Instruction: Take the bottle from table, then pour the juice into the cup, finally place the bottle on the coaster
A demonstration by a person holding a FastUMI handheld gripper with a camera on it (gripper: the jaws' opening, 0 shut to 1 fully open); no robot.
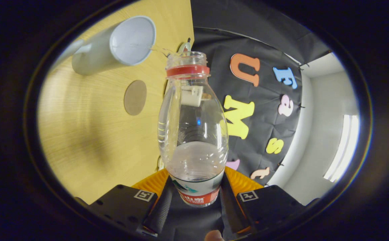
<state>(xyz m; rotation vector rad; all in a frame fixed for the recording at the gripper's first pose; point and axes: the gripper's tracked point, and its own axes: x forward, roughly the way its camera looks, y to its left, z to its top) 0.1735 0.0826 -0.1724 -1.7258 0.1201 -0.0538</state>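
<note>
A clear plastic bottle [193, 127] with a red neck ring and no cap lies between my fingers, and my gripper [196, 190] is shut on its labelled lower part. The whole view is rolled sideways, so the bottle is tipped well over. Clear liquid fills its lower part near my fingers. Its open mouth points toward the white cup [120, 43] on the wooden table [87, 134], stopping a little short of the rim. A thin clear stream runs from the mouth to the cup. A round brown coaster [135, 97] lies on the table beside the bottle's neck.
The booth's black cloth wall [264, 117] hangs beyond the table's far edge. A white wall with a bright ceiling light [343, 147] stands past the cloth. Part of a fingertip [213, 235] shows behind my fingers.
</note>
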